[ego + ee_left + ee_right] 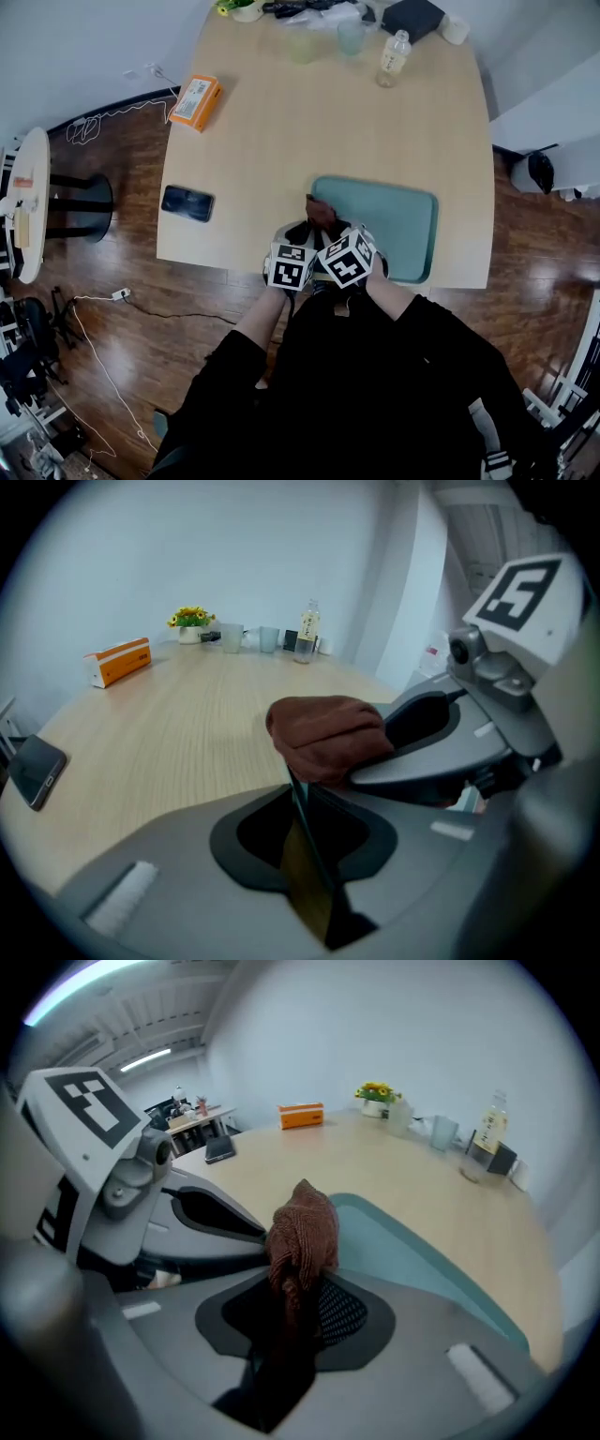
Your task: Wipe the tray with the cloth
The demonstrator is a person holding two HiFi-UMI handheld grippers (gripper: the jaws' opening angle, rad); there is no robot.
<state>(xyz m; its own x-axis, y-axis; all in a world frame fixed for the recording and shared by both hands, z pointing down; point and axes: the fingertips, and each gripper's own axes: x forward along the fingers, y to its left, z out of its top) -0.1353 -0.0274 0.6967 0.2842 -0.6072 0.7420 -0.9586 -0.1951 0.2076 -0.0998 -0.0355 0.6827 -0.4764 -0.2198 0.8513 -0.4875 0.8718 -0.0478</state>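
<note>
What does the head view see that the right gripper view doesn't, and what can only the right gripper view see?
Only the head view shows the wooden floor and the person's black sleeves. Only the right gripper view shows the ceiling lights and, close up, the right claw pinching the brown cloth, which sticks up above it. Both show the cloth, the teal tray, the orange box, the phone and the bottle on the light wooden table.
</note>
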